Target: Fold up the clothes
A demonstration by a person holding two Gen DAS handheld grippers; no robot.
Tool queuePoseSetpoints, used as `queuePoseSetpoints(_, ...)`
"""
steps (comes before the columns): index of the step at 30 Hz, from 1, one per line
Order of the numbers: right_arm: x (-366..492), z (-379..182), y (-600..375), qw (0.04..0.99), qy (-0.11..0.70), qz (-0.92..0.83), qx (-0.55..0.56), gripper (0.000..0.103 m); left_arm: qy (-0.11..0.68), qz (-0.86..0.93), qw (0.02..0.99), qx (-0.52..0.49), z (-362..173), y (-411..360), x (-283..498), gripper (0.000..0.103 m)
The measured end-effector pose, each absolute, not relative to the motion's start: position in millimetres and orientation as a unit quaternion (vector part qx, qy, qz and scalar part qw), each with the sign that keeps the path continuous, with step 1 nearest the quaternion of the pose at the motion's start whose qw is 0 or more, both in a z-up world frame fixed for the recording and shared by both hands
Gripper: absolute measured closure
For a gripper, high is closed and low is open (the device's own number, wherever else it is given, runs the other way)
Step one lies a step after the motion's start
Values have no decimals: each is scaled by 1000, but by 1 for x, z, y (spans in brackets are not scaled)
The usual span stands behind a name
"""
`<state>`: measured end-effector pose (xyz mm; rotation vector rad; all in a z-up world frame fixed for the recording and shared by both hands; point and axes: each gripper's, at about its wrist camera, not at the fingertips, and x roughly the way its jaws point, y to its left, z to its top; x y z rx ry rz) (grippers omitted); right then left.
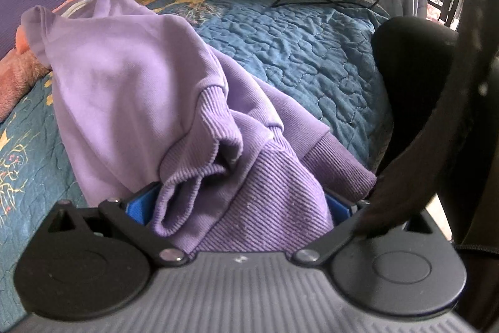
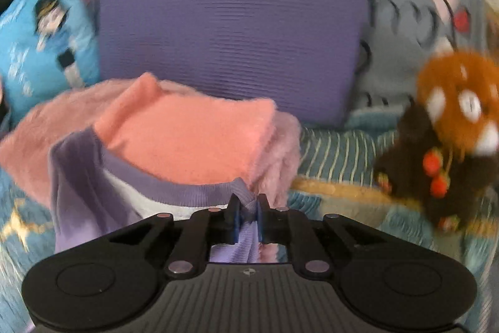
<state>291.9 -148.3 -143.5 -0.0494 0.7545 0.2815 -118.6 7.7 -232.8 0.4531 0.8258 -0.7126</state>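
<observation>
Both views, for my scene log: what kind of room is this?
Likely a bedroom: a blue quilt covers a bed, with pillows and a plush toy at its head.

- Readable text, labels, brands, numbers: none that I can make out in either of my wrist views.
- Pale marks on the bright blue printed cushion with a cartoon figure: possibly lettering, too blurred for me to read.
</observation>
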Motion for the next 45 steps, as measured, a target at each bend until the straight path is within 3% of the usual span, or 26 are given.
queuePoseSetpoints(2,278,-133,-155,931,341,127,-14,78,387,-335,832,216,-233,7,-120,0)
queuePoseSetpoints(3,267,-128,-157,936,328,126,-14,64,384,-334,833,216,-232,7,-120,0)
queuePoseSetpoints(4,250,-127,-156,934,328,139,-16,56,381,-333,835,214,-231,8,-121,0)
queuePoseSetpoints(10,144,-121,-149,920,327,213,-23,55,364,-331,854,168,-208,25,-118,0)
queuePoseSetpoints(16,39,-117,-141,899,328,289,-31,55,303,-319,883,166,-151,54,-129,0)
queuePoseSetpoints(23,-58,-177,-77,829,413,351,-139,54,294,-353,875,150,-97,101,-147,0)
queuePoseSetpoints(29,-102,-144,-102,860,347,342,-154,46,332,-274,890,148,-91,141,-140,0)
queuePoseSetpoints(35,-169,-166,-96,770,264,410,-412,36,339,-232,905,109,-80,166,-130,0)
queuePoseSetpoints(37,-185,-183,-93,717,229,426,-502,26,340,-223,907,111,-79,164,-129,0)
queuePoseSetpoints(39,-196,-200,-92,659,198,440,-577,27,340,-227,906,112,-79,161,-131,0)
queuePoseSetpoints(45,-186,-216,-91,609,167,483,-607,26,350,-238,899,115,-85,145,-135,0)
